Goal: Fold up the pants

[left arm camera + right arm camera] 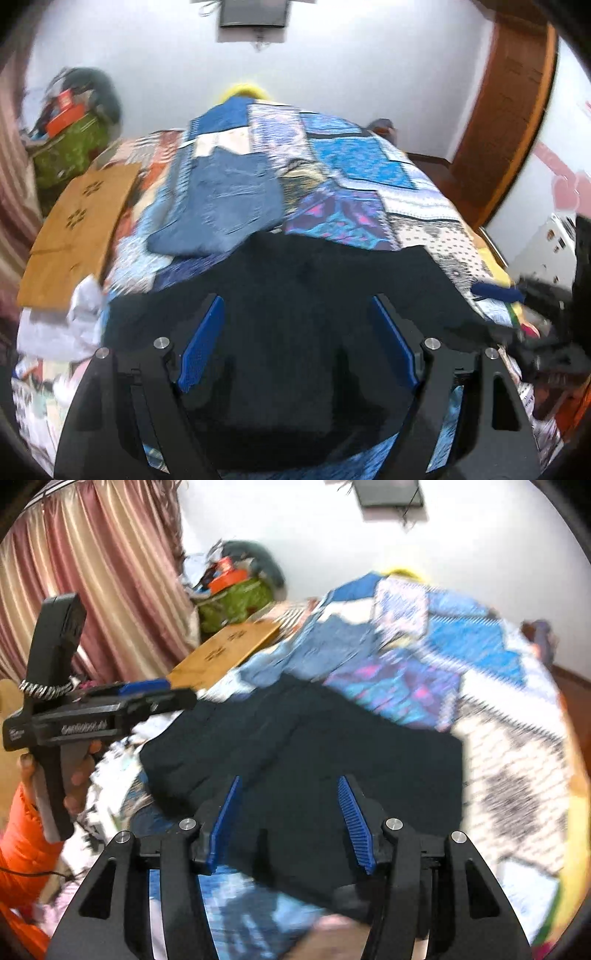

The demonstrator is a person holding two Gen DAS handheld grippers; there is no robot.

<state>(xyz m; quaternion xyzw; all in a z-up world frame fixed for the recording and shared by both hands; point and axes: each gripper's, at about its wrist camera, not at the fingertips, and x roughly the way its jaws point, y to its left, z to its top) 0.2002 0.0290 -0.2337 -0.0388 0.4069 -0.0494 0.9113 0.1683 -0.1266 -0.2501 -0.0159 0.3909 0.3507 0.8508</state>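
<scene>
Dark pants [295,295] lie spread on the bed's patchwork quilt [369,177] — folded jeans [229,195] just beyond them. Left tool [295,339] hovers above the dark cloth, fingers apart, nothing gripped. Right tool [291,819] likewise released — over the pants' near edge.

The pants [288,288] were plain black. The bedspread [362,177] beneath was a patchwork of blue, turquoise, purple-pink and white panels, one white with black dots. A folded pair of jeans [229,199] was faded blue. The board [74,221] was tan with small dark cut-out marks. The curtain [103,572] was striped pink and cream. Each claw's pads [225,823] were blue on black frames.
</scene>
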